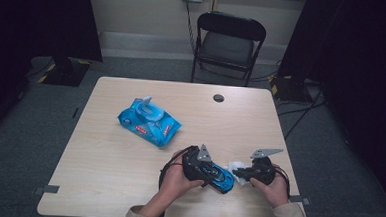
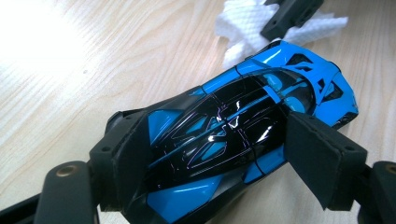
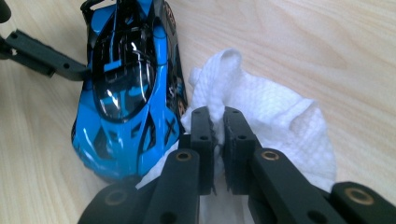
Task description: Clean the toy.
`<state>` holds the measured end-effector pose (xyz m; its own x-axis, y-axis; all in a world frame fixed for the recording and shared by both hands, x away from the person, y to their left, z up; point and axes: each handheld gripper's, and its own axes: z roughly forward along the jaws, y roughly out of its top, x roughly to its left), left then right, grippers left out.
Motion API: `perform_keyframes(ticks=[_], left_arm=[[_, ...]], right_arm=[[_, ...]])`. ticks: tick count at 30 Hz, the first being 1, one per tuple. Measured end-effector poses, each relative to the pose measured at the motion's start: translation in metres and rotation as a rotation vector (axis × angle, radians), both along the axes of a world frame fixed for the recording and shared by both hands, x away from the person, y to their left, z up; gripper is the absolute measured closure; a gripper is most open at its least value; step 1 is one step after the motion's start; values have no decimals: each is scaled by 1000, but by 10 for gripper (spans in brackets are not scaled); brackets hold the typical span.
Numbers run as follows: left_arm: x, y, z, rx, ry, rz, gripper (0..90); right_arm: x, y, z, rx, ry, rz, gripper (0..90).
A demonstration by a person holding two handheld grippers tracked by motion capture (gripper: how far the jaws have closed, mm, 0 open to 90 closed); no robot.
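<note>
While clamped crosswise, toy car (image 1: 218,176) nose toward wipe (image 1: 239,167)

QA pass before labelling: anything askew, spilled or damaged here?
Nothing stands out. The left tool clamps the blue toy car, the right tool pinches a white wipe beside it, and the wipes pack lies on the table with its lid flipped up.

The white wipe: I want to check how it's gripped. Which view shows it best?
The right gripper view: the white wipe spreads out there, bunched between the right gripper and touching the toy car. The left gripper view shows a corner of it beyond the car; the high view a small white patch.
</note>
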<state>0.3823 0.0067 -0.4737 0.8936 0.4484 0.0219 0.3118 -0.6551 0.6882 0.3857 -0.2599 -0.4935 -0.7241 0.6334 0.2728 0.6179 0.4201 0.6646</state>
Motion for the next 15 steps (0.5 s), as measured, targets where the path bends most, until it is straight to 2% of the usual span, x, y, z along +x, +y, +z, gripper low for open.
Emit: perform_keyframes(ticks=[15], left_arm=[[0, 0, 0, 1, 1, -2, 228]], right_arm=[[-18, -12, 2, -11, 9, 27, 846]])
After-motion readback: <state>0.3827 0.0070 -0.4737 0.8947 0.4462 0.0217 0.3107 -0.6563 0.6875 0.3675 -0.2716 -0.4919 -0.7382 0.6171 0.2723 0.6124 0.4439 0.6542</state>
